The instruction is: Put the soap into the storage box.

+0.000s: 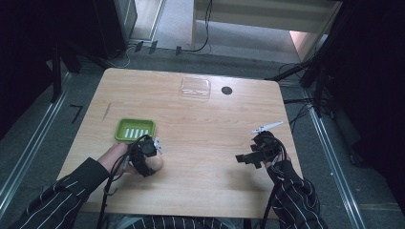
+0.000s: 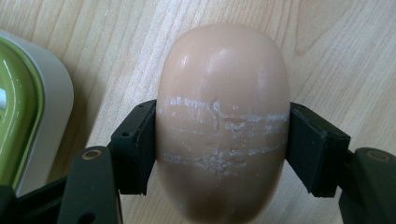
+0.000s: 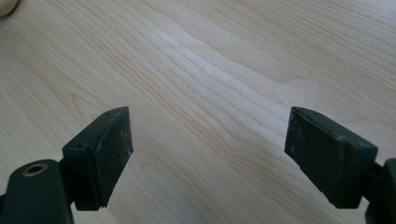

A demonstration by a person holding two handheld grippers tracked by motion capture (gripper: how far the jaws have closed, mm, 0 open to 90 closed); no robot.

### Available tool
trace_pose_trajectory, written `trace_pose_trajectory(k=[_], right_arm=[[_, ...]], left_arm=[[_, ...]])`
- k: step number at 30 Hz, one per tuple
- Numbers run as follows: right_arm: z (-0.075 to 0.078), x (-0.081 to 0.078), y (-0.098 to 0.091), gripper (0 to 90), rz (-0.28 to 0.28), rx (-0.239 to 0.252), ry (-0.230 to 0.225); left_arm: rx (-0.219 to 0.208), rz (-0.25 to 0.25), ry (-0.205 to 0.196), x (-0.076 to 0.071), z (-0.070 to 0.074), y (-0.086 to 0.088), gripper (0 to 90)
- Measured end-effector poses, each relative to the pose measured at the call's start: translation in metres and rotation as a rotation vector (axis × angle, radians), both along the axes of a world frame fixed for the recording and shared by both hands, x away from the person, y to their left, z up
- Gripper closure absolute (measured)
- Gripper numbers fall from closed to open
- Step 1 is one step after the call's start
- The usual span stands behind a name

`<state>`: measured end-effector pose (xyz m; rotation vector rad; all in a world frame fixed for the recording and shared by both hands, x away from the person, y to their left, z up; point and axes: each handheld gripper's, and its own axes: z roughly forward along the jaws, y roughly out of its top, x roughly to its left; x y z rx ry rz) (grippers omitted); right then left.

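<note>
A beige oval soap bar [image 2: 222, 93], streaked with white scratch lines, is clamped across its middle by my left gripper [image 2: 222, 149], which is shut on it. In the high view the soap bar [image 1: 156, 165] and left gripper [image 1: 145, 155] are at the table's front left, just below a green soap dish [image 1: 119, 131]. The dish's green inside and pale rim [image 2: 56, 107] lie just left of the soap. I cannot tell whether the soap touches the wood. My right gripper [image 1: 244, 159] hovers at the front right, and its jaws [image 3: 208, 154] stand open over bare wood.
A clear plastic lid [image 1: 195, 88] and a small black disc [image 1: 227, 89] lie near the table's far edge. A thin stick [image 1: 107, 110] rests near the left edge. Bare wood stretches between the two grippers.
</note>
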<state>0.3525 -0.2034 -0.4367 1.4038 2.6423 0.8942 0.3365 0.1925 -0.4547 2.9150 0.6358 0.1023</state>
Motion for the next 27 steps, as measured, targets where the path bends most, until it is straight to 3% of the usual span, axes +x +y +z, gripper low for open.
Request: trace_pose_trajectory(k=[12,18,27], right_arm=[[0.000,0.000,-0.001,16.0,0.003,0.003,-0.004],[0.000,0.000,-0.001,16.0,0.003,0.004,-0.005],[0.000,0.000,-0.001,16.0,0.003,0.007,-0.004]], left_arm=[[-0.006,-0.015,-0.014,-0.001,0.000,0.002,33.8],[-0.037,-0.008,-0.020,-0.001,0.006,0.005,33.8],[-0.045,-0.013,-0.024,-0.002,0.011,0.007,33.8]])
